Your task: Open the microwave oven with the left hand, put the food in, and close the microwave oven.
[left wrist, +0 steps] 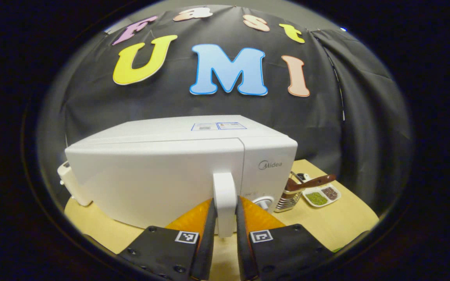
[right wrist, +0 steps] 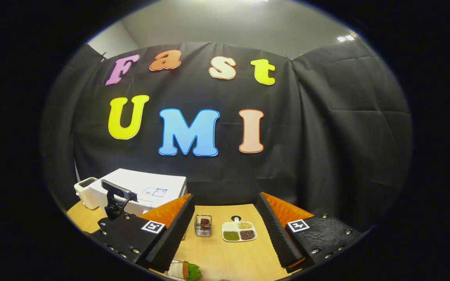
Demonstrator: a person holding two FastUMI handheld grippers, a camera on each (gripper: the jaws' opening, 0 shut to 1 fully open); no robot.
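Two containers (left wrist: 290,194) (left wrist: 322,194) stand beside microwave (left wrist: 162,171).

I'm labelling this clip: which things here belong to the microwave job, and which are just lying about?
Belongs to the job:
microwave
door handle, with the left claw closed on it
food at the table's near edge
right claw, open

Just lying about:
divided dish of grains
metal holder
toaster
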